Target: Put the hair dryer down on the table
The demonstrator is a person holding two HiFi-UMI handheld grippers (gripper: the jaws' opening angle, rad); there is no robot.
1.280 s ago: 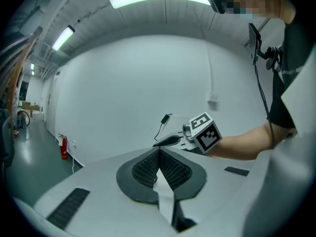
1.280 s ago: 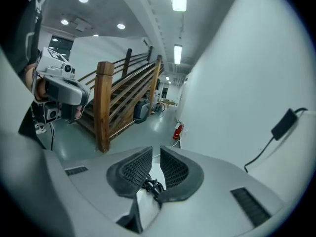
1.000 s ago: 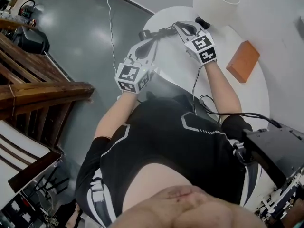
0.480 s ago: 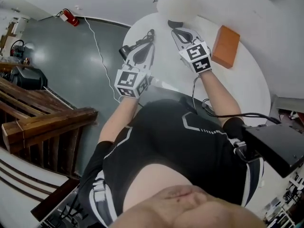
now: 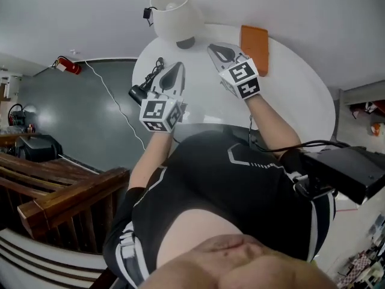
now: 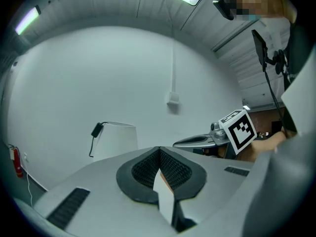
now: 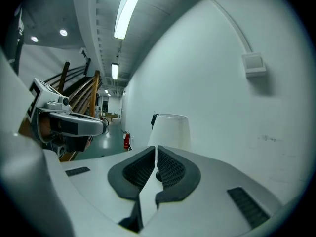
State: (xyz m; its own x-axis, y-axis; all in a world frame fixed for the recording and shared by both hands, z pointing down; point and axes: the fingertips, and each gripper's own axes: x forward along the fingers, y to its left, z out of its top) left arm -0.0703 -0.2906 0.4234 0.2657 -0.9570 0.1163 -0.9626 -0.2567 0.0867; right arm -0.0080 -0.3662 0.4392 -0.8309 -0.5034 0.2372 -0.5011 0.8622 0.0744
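Observation:
The black hair dryer [image 5: 139, 91] lies at the left edge of the round white table [image 5: 289, 95], its cord [image 5: 158, 65] looped beside it. My left gripper [image 5: 178, 65] hovers just right of it, apart from it, jaws shut with nothing between them [image 6: 159, 149]. My right gripper [image 5: 212, 46] is over the table's far middle, near the lamp's dark base [image 5: 185, 42]. It is also shut and empty [image 7: 156, 149]. Each gripper shows in the other's view: the right gripper [image 6: 175, 144], the left gripper [image 7: 104, 126].
A lamp with a white shade [image 5: 174, 11] stands at the table's far edge, also seen as the lamp [image 6: 116, 139] and the lamp [image 7: 170, 130]. An orange block [image 5: 254, 42] lies at the far right. A red fire extinguisher [image 5: 67, 66] is on the floor; wooden railings [image 5: 66, 197] are at left.
The head view has swung, so the table and lamp sit more central. Both grippers stay shut over the table. The hair dryer stays just left of the left gripper.

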